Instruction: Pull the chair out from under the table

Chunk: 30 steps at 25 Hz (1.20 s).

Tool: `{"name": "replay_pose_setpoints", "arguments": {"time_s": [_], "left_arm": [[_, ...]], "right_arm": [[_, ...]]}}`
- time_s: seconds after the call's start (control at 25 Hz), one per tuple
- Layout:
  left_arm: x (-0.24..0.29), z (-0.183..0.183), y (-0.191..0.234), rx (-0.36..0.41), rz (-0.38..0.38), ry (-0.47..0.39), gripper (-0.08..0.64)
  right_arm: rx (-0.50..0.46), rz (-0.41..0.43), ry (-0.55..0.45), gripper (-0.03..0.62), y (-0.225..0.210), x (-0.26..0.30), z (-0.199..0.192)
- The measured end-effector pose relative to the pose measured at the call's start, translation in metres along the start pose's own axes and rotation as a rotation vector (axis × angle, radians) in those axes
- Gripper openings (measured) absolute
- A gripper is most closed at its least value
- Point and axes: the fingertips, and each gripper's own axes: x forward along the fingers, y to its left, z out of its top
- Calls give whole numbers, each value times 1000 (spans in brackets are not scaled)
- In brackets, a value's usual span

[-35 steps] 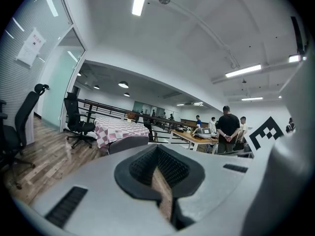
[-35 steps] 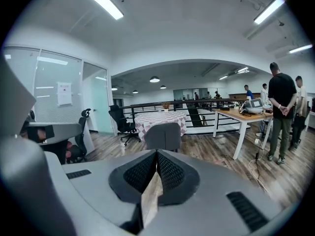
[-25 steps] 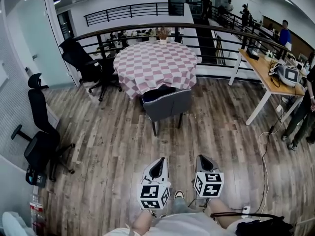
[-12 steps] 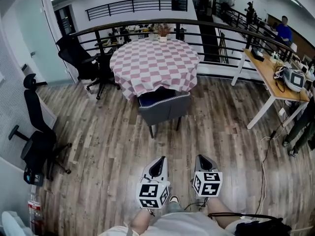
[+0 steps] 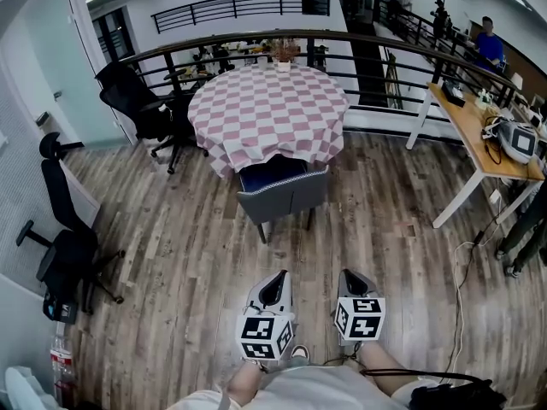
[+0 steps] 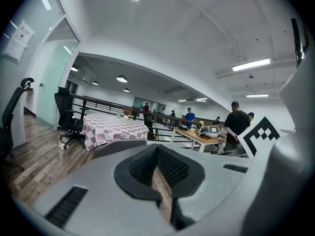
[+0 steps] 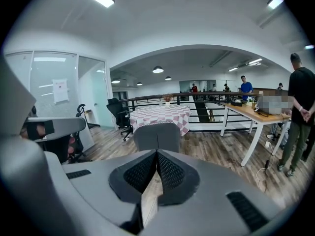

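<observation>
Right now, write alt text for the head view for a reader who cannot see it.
A grey chair sits tucked under a round table with a pink-and-white checked cloth, seen from above across a wooden floor. At the bottom, the left gripper and right gripper point toward it, both shut, empty and well short of it.

A grey upholstered chair (image 5: 282, 193) with a curved back, a dark blue seat and thin dark legs stands upright on all its legs, its back turned toward the viewer. It is tucked in at the near edge of a round table (image 5: 267, 101) draped in a pink-and-white checked cloth that hangs down all round. The front of the seat reaches under the hanging hem of the cloth, while the backrest stands clear of it, just below the tabletop's level.
</observation>
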Motion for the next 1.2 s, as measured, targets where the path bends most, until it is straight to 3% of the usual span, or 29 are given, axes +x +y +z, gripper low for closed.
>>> {"name": "replay_pose_setpoints", "arguments": {"time_s": [0.72, 1.2], "left_arm": [[29, -13, 9, -13, 1, 41, 3], [107, 32, 40, 33, -47, 8, 2]], "right_arm": [[8, 25, 67, 18, -11, 39, -8], [-16, 11, 32, 18, -17, 107, 49]]}}
